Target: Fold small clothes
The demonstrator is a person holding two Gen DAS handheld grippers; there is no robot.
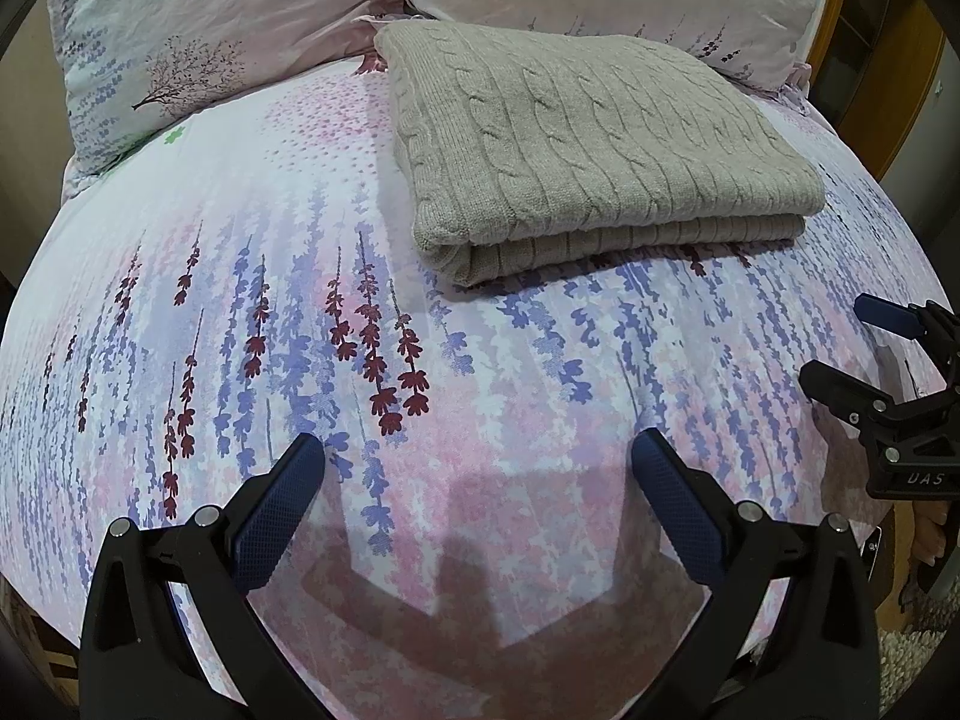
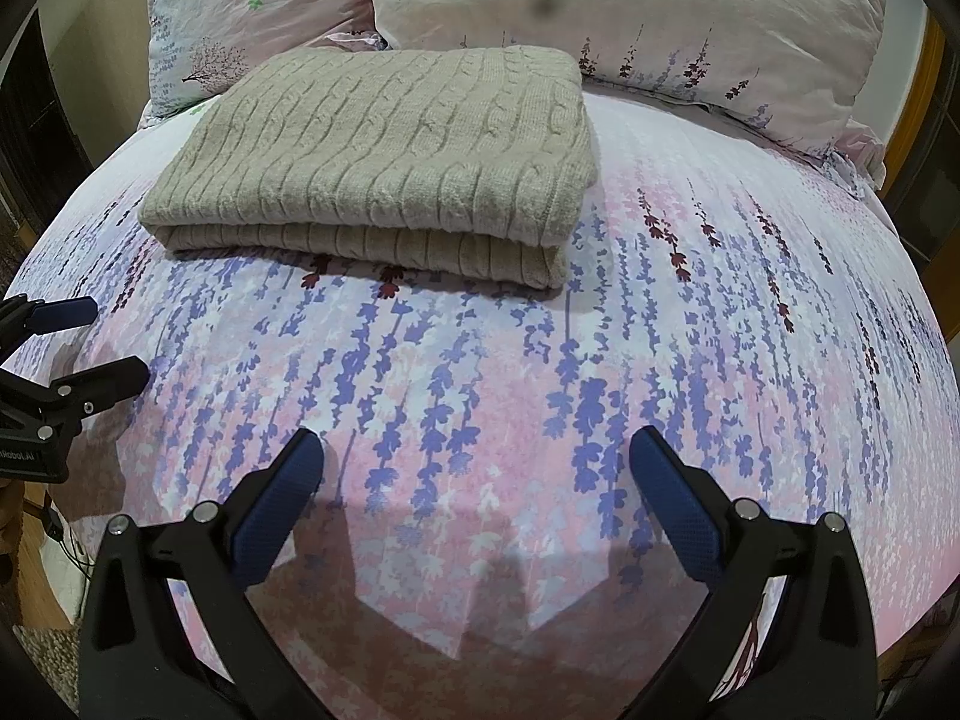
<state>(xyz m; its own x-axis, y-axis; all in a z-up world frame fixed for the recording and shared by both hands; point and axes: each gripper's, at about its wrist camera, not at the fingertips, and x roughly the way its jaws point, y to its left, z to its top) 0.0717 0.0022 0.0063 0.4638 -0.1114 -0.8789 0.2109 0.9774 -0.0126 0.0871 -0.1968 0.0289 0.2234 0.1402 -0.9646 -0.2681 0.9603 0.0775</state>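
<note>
A beige cable-knit sweater (image 1: 594, 138) lies folded into a thick rectangle on the floral bedsheet (image 1: 300, 300), far from both grippers. In the right wrist view the same sweater (image 2: 384, 156) sits at upper left of centre. My left gripper (image 1: 477, 456) hovers open over bare sheet near the bed's front edge, holding nothing. My right gripper (image 2: 477, 450) is open too, empty, over the sheet. Each gripper shows in the other's view: the right gripper (image 1: 840, 342) at the right edge, the left gripper (image 2: 114, 342) at the left edge, both with jaws apart.
Two floral pillows (image 1: 198, 30) (image 2: 630, 12) lean at the head of the bed behind the sweater. A wooden bed frame (image 1: 831, 30) shows at the far right. Carpeted floor (image 2: 42, 654) lies below the bed's front edge.
</note>
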